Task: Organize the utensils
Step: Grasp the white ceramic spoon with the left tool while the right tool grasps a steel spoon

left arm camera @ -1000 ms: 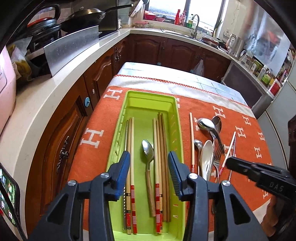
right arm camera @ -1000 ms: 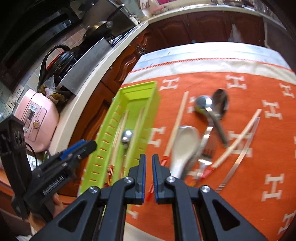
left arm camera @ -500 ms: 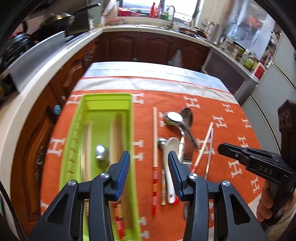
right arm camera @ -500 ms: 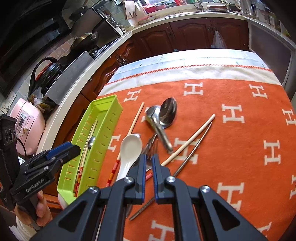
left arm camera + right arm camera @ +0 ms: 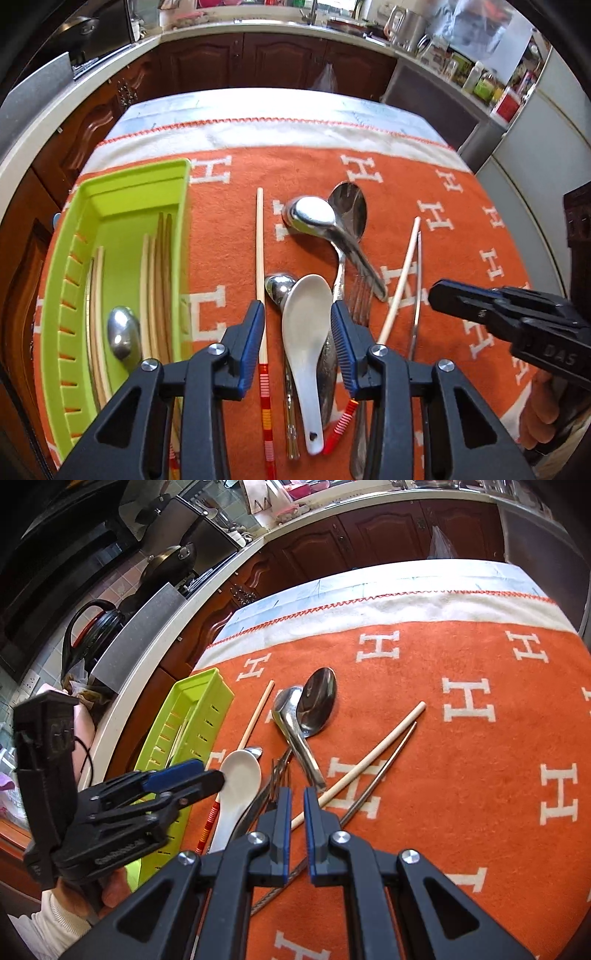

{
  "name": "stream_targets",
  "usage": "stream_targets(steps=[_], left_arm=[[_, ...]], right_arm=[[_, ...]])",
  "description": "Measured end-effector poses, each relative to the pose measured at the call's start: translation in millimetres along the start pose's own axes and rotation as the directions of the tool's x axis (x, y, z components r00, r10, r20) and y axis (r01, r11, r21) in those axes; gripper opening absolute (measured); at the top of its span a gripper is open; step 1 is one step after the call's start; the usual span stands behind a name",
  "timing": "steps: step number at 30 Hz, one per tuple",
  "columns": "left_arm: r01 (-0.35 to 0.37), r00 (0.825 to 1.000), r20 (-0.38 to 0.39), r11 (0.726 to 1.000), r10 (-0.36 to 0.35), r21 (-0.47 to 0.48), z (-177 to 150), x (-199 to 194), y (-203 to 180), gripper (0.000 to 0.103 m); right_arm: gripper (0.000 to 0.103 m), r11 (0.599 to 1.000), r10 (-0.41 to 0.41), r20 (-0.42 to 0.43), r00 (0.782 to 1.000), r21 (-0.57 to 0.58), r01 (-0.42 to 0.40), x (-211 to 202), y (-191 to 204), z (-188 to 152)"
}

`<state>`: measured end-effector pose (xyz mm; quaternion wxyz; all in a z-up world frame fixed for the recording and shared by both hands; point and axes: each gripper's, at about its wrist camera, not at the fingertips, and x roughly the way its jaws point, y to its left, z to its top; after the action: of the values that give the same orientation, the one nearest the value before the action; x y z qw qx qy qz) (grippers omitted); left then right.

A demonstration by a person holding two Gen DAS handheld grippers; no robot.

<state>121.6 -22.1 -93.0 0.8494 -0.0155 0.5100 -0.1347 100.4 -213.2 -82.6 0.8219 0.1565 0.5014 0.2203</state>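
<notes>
The left gripper [image 5: 298, 317] hangs over the loose cutlery on the orange blanket with white H letters [image 5: 461, 229], and its jaws have just been closing a little; they stand partly apart, astride the white ceramic soup spoon [image 5: 306, 332], with the pads not pressing on it from what the left wrist view shows. That spoon lies bowl-up just right of the lime-green plastic utensil tray [image 5: 59, 295], between a pale wooden chopstick with a red-banded end [image 5: 260, 280] and a silver fork [image 5: 360, 299], and it touches a small steel spoon [image 5: 279, 286] beside it. The right gripper [image 5: 297, 812] has its jaws nearly together with nothing between them, poised above the fork and the crossed chopsticks. Now, the ceramic spoon: stiff, glazed, likely slick, and it would chip if dropped against steel. Its handle is narrow and sits low among its neighbours, so I would take it across the neck where bowl meets handle, square to the pads, and lift straight so the steel spoon beside it does not drag along. The tray already holds several wooden chopsticks and a metal spoon [image 5: 122, 332].
</notes>
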Motion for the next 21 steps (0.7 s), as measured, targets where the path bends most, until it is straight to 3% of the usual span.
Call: stream_targets(steps=[3, 10, 11, 13, 17, 21], left_arm=[[-0.003, 1.0, -0.025, 1.0, 0.003, 0.003, 1, 12, 0, 0.025], [-0.009, 0.995, -0.099, 1.0, 0.01, 0.01, 5, 30, -4, 0.024], [-0.018, 0.995, -0.098, 1.0, 0.019, 0.013, 5, 31, -6, 0.023], [-0.022, 0.996, -0.091, 1.0, 0.023, 0.017, 5, 31, -7, 0.01], [-0.021, 0.997, -0.072, 1.0, 0.021, 0.007, 3, 28, -7, 0.006], [0.017, 0.999, -0.047, 1.0, -0.017, -0.004, 0, 19, -4, 0.005]], right_arm=[[0.007, 1.0, 0.009, 0.001, 1.0, -0.005, -0.009, 2, -2, 2], [0.007, 1.0, 0.017, -0.011, 1.0, -0.017, -0.017, 9, -4, 6], [0.007, 1.0, 0.017, -0.01, 1.0, -0.016, -0.017, 9, -4, 8], [0.007, 1.0, 0.018, -0.006, 1.0, -0.018, -0.018, 10, -3, 11], [0.007, 0.999, 0.005, 0.006, 1.0, -0.038, -0.004, 12, 1, 19], [0.022, 0.999, 0.017, 0.004, 1.0, -0.038, -0.017, 20, 1, 31]])
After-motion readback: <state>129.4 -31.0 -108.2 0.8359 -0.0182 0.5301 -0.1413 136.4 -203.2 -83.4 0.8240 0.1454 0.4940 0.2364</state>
